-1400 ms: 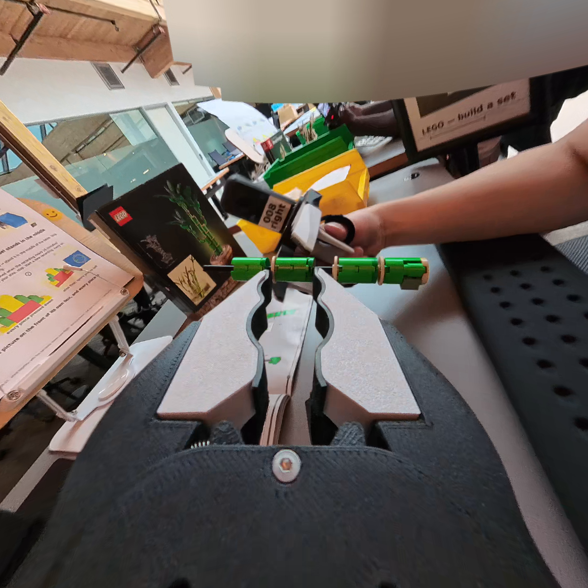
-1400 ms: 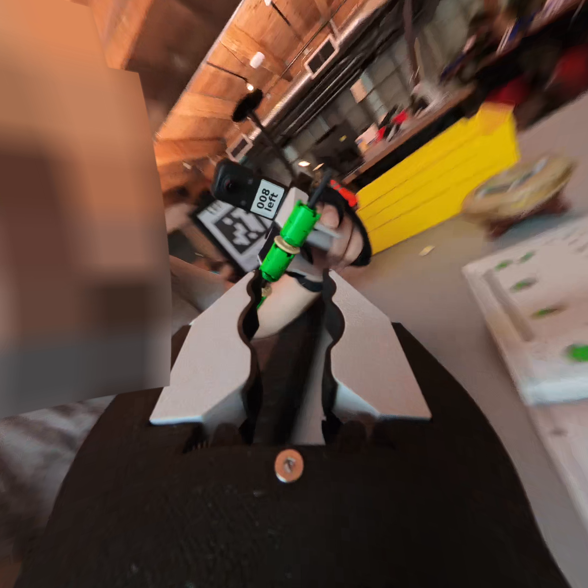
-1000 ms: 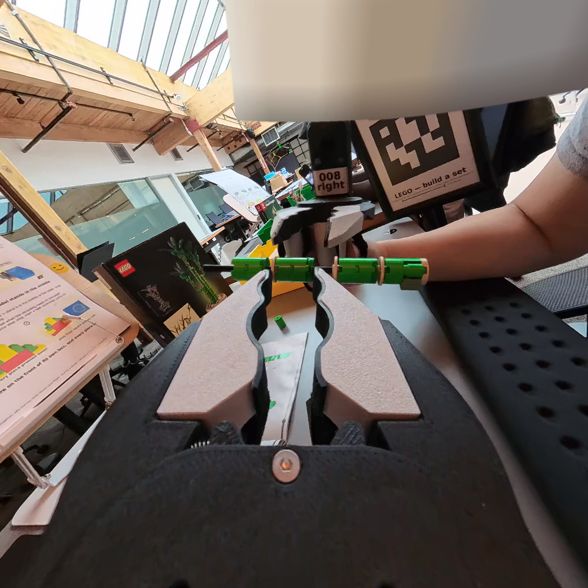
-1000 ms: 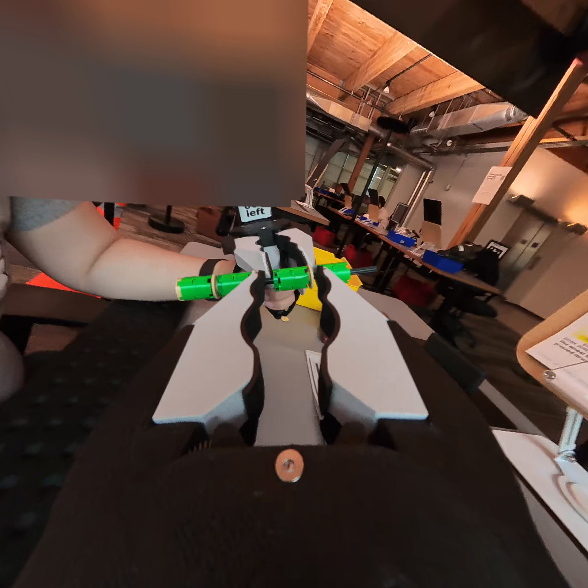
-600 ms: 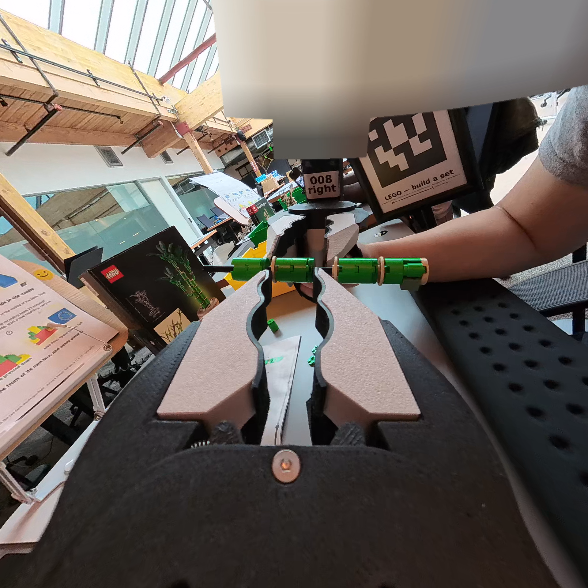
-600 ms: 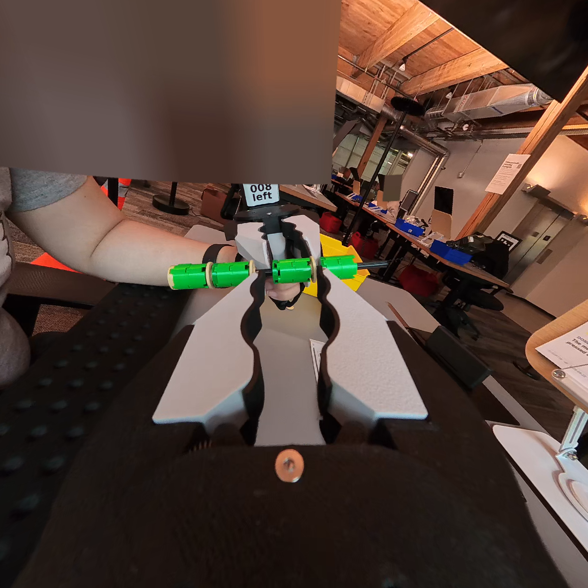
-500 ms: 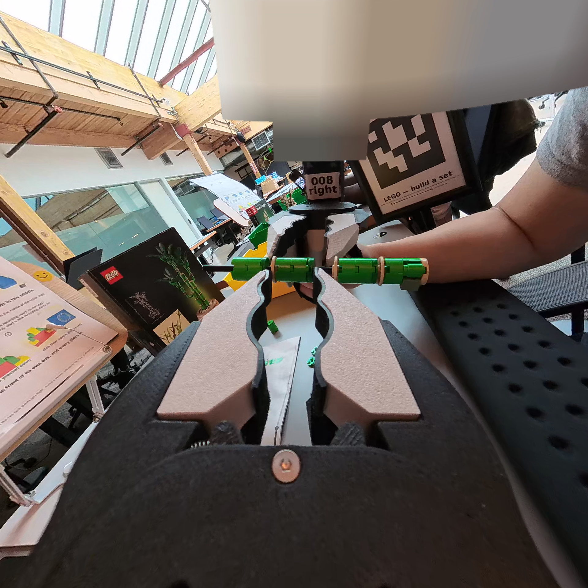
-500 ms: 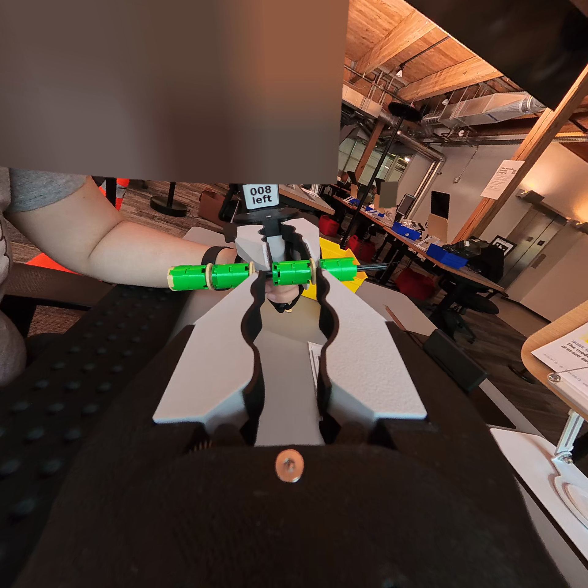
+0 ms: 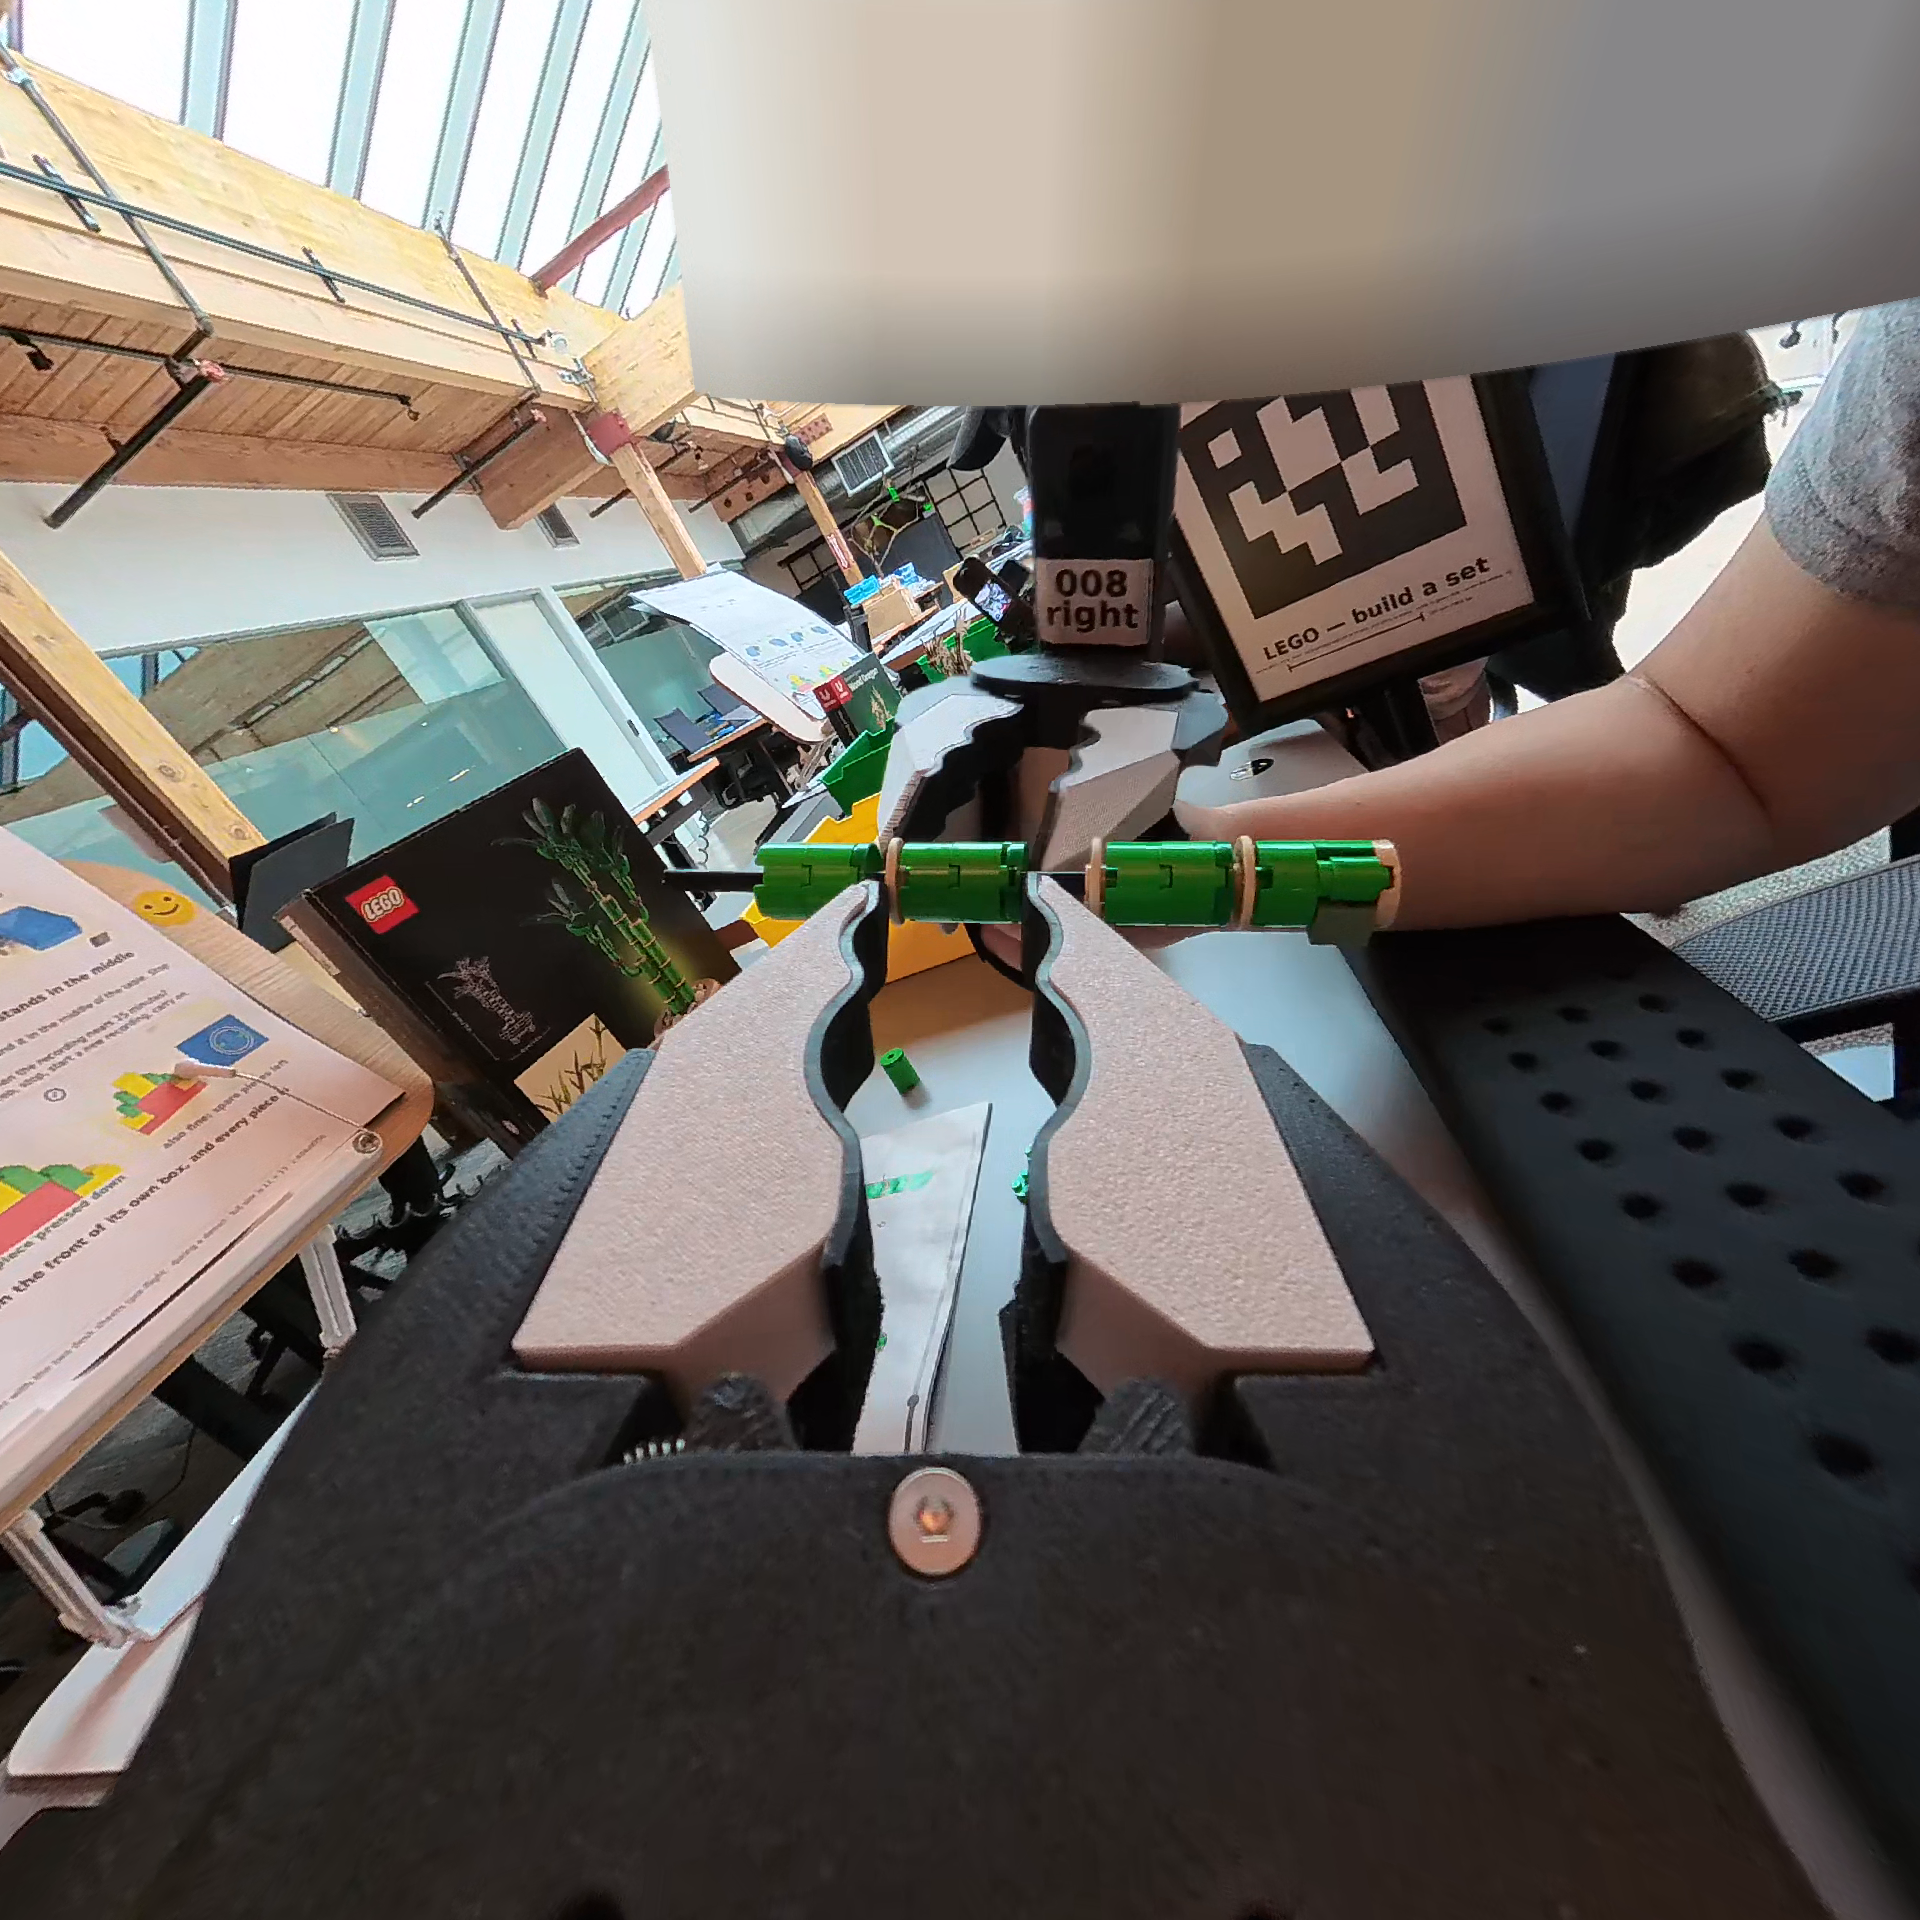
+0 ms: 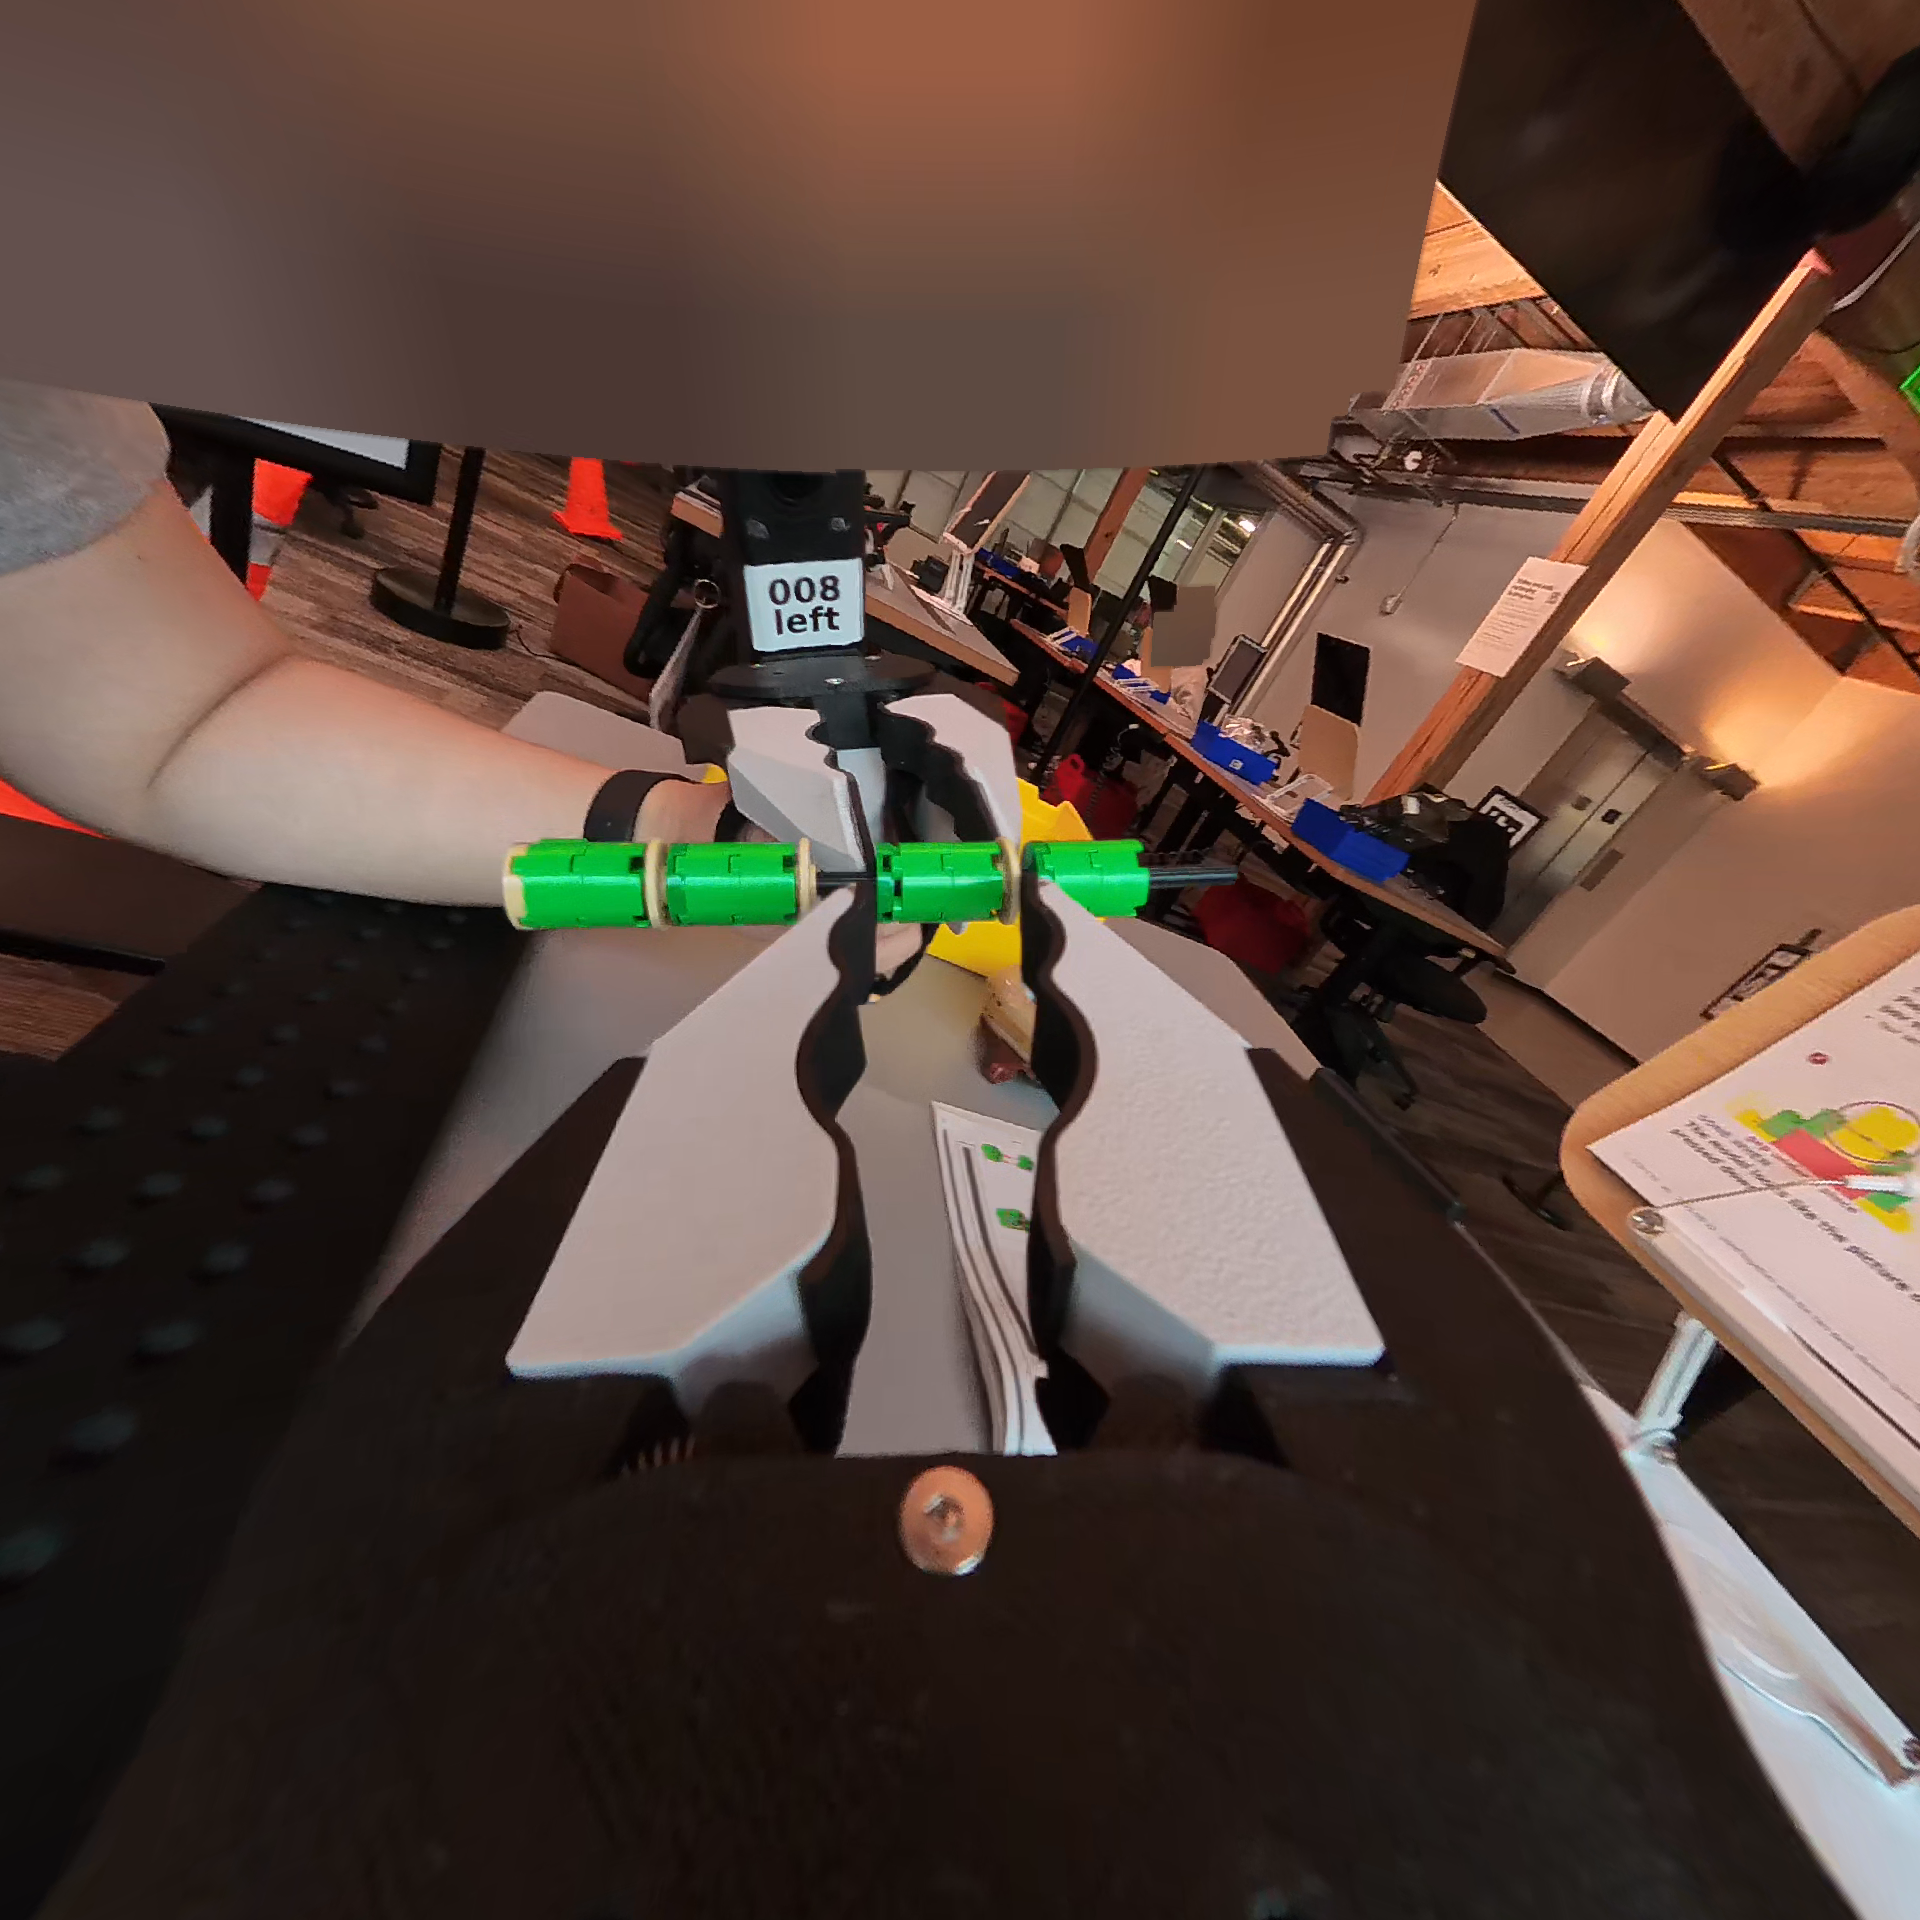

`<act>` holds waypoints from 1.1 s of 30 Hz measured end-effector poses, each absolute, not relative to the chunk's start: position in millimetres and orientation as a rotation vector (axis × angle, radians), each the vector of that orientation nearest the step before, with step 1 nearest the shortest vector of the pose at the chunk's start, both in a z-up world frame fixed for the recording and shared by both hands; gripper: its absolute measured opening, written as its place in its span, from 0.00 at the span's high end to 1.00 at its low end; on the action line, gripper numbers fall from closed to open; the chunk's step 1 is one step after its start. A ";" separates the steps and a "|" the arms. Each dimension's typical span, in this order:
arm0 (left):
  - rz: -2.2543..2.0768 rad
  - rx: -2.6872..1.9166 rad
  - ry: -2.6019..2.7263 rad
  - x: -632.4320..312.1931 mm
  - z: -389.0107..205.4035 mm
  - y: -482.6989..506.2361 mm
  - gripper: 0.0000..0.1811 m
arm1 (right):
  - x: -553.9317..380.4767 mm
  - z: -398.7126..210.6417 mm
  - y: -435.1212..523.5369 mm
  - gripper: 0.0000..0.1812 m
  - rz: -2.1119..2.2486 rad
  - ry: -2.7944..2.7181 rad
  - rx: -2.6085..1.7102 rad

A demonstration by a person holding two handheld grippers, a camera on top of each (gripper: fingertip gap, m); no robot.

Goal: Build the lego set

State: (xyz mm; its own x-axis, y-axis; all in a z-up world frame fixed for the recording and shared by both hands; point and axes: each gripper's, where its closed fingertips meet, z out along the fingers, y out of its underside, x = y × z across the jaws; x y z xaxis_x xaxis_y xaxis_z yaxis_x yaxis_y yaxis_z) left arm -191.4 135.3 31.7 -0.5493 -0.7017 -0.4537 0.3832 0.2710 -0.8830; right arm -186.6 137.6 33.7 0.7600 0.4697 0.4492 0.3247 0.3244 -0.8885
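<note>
A green bamboo stalk of lego segments with tan rings on a black axle is held level in the air. My left gripper is shut endwise on its second segment from the left. My right gripper faces it from the other side. Its fingertips bracket that same segment of the stalk, pressed at both ends. A stretch of bare axle shows beside that segment. Each gripper shows in the other's view: the right gripper above the stalk, the left gripper behind it.
A grey table lies below with a loose green piece and an instruction booklet. The black lego box, an instruction board and a yellow bin stand left. A black perforated seat is right. Only a small space, under 4 cm, lies between the two pairs of fingers.
My right gripper swung round from the side to face the left one and came onto the stalk's segment. The left gripper kept its hold and tilted slightly.
</note>
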 end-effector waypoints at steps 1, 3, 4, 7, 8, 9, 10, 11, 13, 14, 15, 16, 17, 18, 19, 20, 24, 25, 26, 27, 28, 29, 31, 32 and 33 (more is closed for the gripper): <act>-1.453 -0.302 1.604 -191.3 31.9 135.4 0.88 | -186.4 34.1 137.7 0.85 0.093 -0.752 -1.267; -1.453 -0.304 1.605 -191.2 32.1 135.8 0.88 | -186.7 34.3 137.8 0.86 0.093 -0.748 -1.265; -1.452 -0.306 1.607 -191.1 31.9 136.0 0.88 | -186.7 33.8 138.0 0.86 0.096 -0.748 -1.269; -1.463 -0.302 1.610 -191.9 32.1 134.9 0.88 | -187.6 34.3 136.7 0.86 0.099 -0.751 -1.261; -1.469 -0.301 1.611 -192.4 32.6 134.5 0.88 | -188.0 34.8 136.4 0.86 0.107 -0.747 -1.260; -1.475 -0.300 1.612 -192.8 33.0 134.0 0.88 | -188.6 35.4 135.9 0.86 0.120 -0.743 -1.256; -1.478 -0.301 1.614 -193.0 33.2 133.7 0.88 | -189.0 35.9 135.5 0.87 0.130 -0.739 -1.253; -1.476 -0.303 1.618 -192.9 32.8 133.6 0.88 | -189.0 35.6 135.4 0.87 0.133 -0.738 -1.254; -1.470 -0.308 1.624 -192.5 32.0 134.0 0.88 | -188.4 34.5 135.9 0.87 0.130 -0.737 -1.261; -1.470 -0.309 1.624 -192.5 32.2 134.1 0.88 | -188.5 34.6 135.9 0.87 0.130 -0.735 -1.260; -1.472 -0.311 1.624 -192.5 32.4 134.2 0.88 | -188.6 34.7 136.1 0.87 0.134 -0.730 -1.259; -1.473 -0.312 1.623 -192.5 32.6 134.4 0.88 | -188.6 35.0 136.3 0.87 0.137 -0.725 -1.257; -1.473 -0.315 1.624 -192.5 32.8 134.6 0.88 | -188.6 35.1 136.5 0.87 0.139 -0.721 -1.255; -1.473 -0.318 1.627 -192.3 32.7 134.6 0.89 | -188.5 35.1 136.6 0.87 0.141 -0.718 -1.256; -1.471 -0.321 1.630 -192.1 32.6 134.7 0.89 | -188.3 34.9 136.6 0.87 0.137 -0.719 -1.255; -1.470 -0.323 1.630 -192.0 32.6 134.8 0.89 | -188.2 34.8 136.7 0.87 0.132 -0.719 -1.256; -1.478 -0.336 1.621 -190.8 33.6 134.9 0.89 | -187.2 36.0 136.6 0.88 0.125 -0.710 -1.251; -1.476 -0.336 1.620 -190.6 33.6 135.0 0.89 | -187.0 35.9 136.7 0.88 0.125 -0.710 -1.251; -1.473 -0.337 1.617 -190.4 33.8 135.1 0.89 | -186.8 35.9 136.9 0.88 0.125 -0.709 -1.249; -1.473 -0.338 1.613 -190.2 34.0 135.6 0.89 | -186.7 36.2 137.5 0.87 0.132 -0.703 -1.248; -1.474 -0.336 1.615 -190.1 33.4 136.0 0.88 | -186.5 36.1 138.2 0.87 0.147 -0.697 -1.247; -1.467 -0.335 1.626 -190.0 31.6 136.4 0.88 | -186.7 34.6 138.6 0.87 0.156 -0.700 -1.248; -1.438 -0.337 1.653 -189.2 27.7 137.5 0.88 | -186.1 30.6 140.3 0.87 0.124 -0.723 -1.252; -1.434 -0.345 1.663 -188.6 26.2 137.9 0.88 | -185.8 29.2 140.6 0.87 0.134 -0.724 -1.260; -1.441 -0.359 1.669 -187.6 25.2 138.2 0.88 | -185.0 28.3 141.1 0.87 0.157 -0.718 -1.270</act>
